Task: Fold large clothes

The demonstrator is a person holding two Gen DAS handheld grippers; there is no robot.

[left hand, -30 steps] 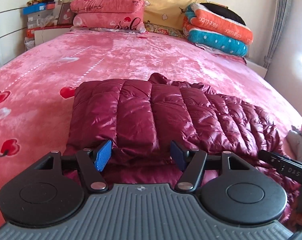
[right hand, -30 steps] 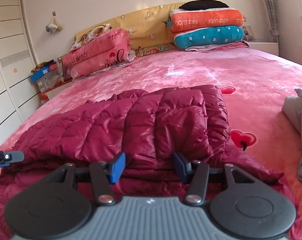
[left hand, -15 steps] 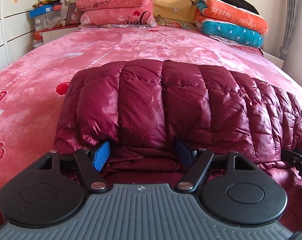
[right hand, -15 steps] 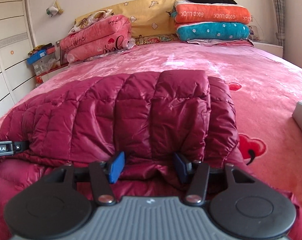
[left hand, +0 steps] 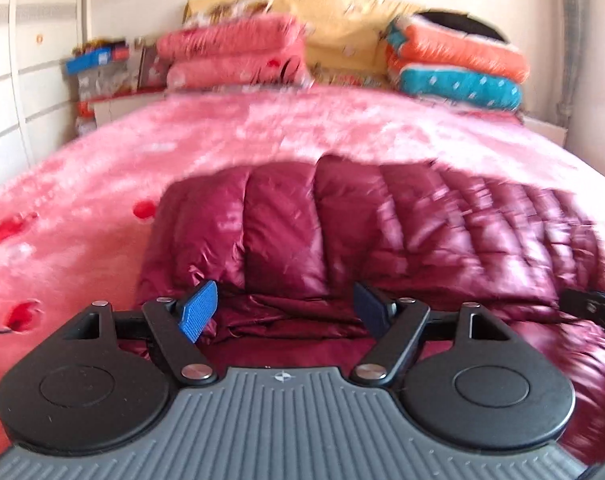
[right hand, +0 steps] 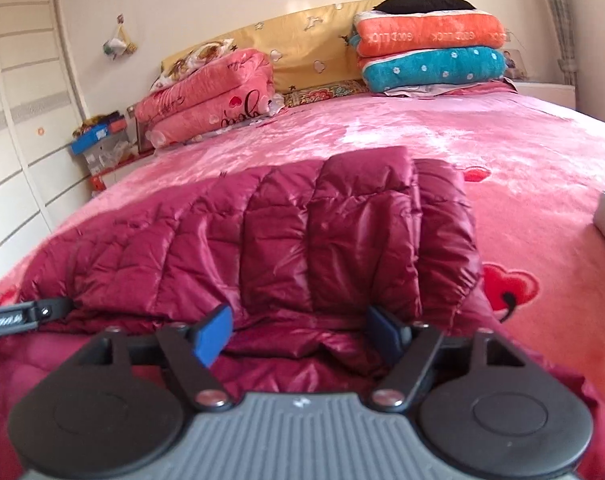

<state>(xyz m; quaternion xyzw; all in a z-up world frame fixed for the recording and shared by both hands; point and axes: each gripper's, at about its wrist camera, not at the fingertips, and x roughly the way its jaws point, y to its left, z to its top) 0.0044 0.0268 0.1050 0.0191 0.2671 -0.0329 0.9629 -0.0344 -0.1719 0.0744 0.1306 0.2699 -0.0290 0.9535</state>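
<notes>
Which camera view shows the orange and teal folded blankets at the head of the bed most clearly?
The right wrist view: the orange and teal blankets appear sharp there, with lettering and dots visible. The left wrist view shows the same stack, but blurred.

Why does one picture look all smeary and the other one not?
Left wrist view: motion blur smears the stacked pillows and the shiny maroon puffer jacket. Right wrist view: mostly sharp, with window light glinting off the jacket; the fisheye bends the white wardrobe.
</notes>
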